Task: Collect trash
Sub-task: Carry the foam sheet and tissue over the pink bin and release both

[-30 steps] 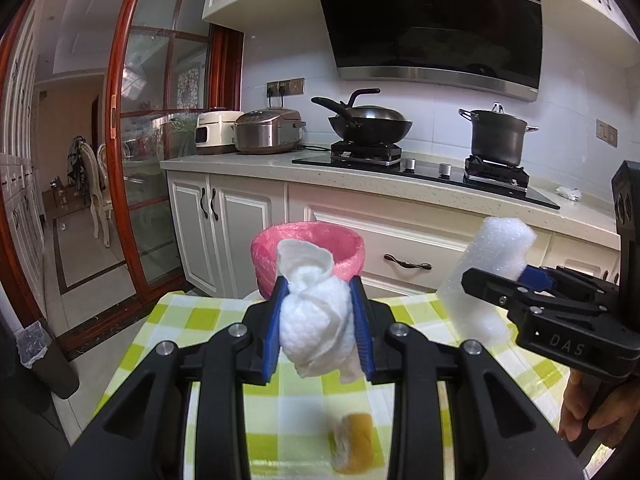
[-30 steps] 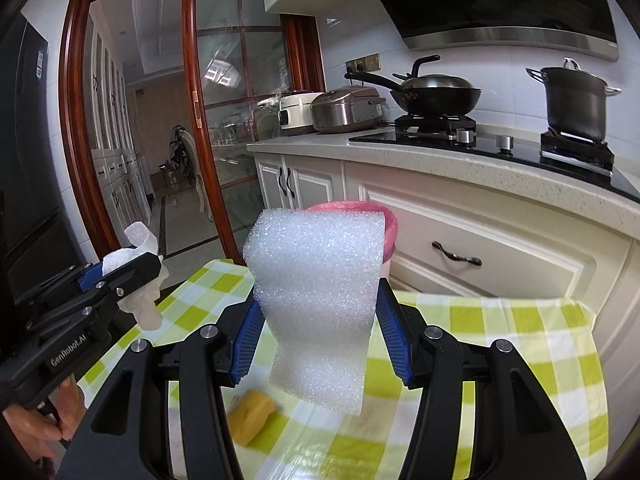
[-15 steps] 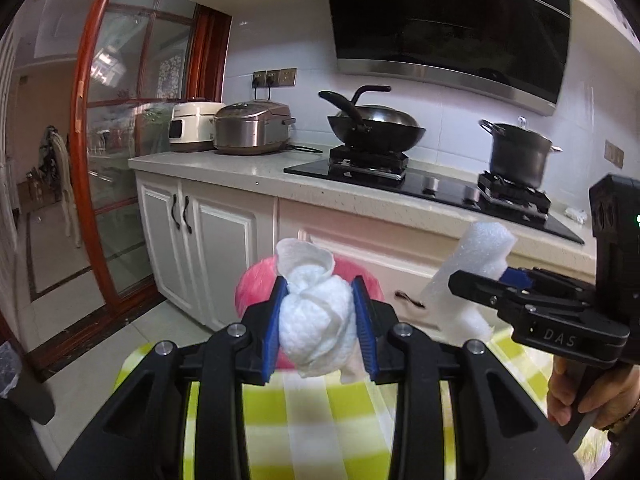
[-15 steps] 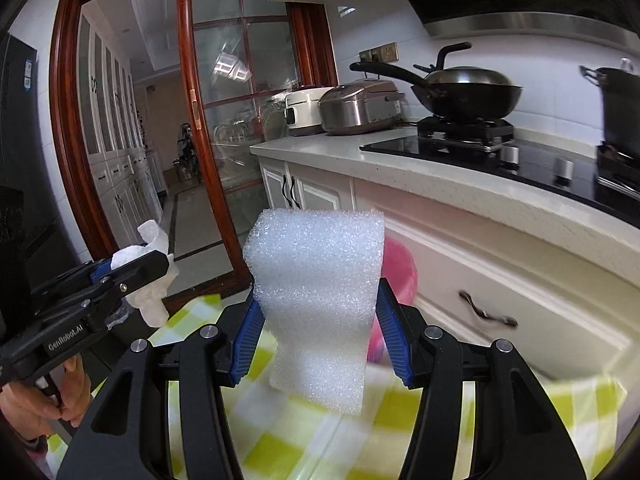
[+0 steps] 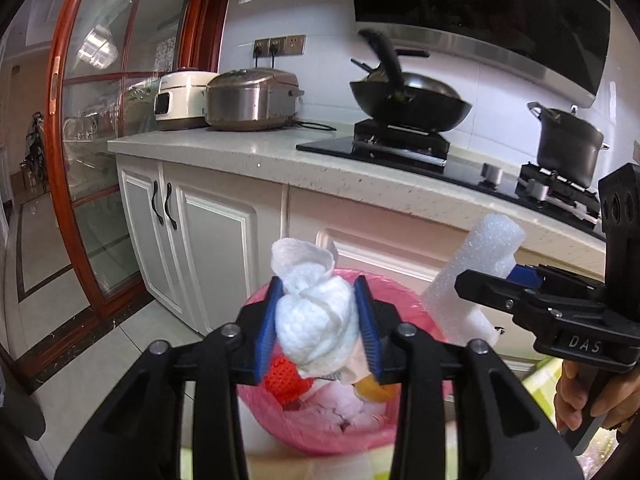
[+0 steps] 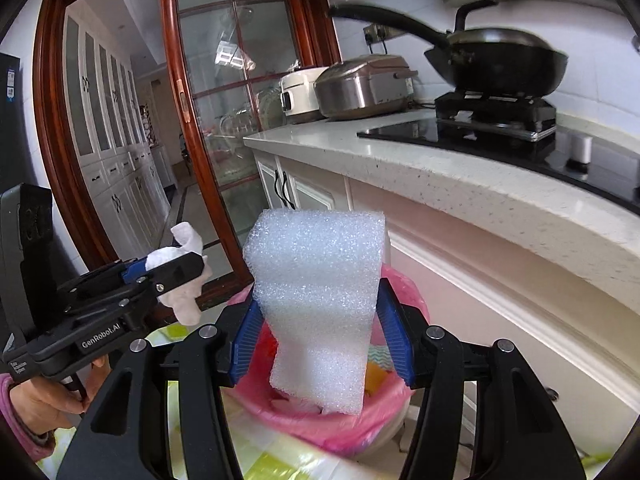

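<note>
- Left gripper (image 5: 319,326): fingers opening, crumpled white tissue wad (image 5: 316,320) still between the blue pads, hanging over the pink-lined bin (image 5: 320,436).
- Right gripper (image 6: 318,336): fingers apart about the foam's width, opening slightly, pads against the sides of the white foam sheet (image 6: 316,300); foam's lower end dips into the bin mouth.
- Bin already holds a red mesh piece (image 5: 282,378), something orange-yellow (image 5: 376,390) and pale scraps.
- Bin sits on the green-check cloth (image 6: 256,464), in front of the kitchen counter (image 5: 320,168).
</note>
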Action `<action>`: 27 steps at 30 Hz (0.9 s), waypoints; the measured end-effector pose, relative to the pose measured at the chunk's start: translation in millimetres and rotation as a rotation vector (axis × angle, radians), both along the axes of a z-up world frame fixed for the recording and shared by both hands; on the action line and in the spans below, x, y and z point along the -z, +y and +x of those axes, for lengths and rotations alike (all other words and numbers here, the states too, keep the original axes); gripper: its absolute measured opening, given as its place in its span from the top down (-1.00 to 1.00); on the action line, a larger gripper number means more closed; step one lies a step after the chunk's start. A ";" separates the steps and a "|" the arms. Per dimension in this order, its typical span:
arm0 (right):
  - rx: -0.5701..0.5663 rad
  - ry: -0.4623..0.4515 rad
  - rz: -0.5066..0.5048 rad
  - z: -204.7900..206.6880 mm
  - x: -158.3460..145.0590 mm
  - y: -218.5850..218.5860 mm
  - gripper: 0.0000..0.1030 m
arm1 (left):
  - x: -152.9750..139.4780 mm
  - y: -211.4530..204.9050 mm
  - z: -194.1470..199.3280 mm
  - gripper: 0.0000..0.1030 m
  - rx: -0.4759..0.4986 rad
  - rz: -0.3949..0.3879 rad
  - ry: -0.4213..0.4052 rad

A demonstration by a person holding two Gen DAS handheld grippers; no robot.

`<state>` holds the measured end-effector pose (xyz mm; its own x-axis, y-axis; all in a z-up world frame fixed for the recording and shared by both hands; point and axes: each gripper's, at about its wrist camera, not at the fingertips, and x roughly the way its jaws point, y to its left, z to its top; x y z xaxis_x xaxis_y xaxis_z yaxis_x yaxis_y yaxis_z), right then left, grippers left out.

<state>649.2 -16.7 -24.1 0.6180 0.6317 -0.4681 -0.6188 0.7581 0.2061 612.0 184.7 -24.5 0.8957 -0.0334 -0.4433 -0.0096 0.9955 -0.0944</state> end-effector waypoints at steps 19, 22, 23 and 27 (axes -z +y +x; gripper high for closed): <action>0.010 -0.028 0.029 -75.8 -27.3 -53.8 -0.30 | -23.3 12.0 -86.3 -0.86 -0.085 -0.028 -0.048; 0.006 -0.070 0.022 -133.0 -47.4 -73.8 -0.30 | -49.5 -0.4 -143.4 -0.91 -0.083 -0.021 -0.090; 0.006 -0.083 0.020 -153.0 -52.7 -80.6 -0.30 | -56.1 -4.3 -159.8 -0.91 -0.083 -0.020 -0.104; 0.017 -0.113 0.025 -226.3 -64.7 -102.6 -0.33 | -78.5 -20.1 -237.1 -0.91 -0.081 -0.029 -0.147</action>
<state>422.8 -119.4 40.6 0.6769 0.6312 -0.3787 -0.6259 0.7643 0.1551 374.8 164.6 54.0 0.9511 0.0304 -0.3074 -0.0733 0.9889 -0.1290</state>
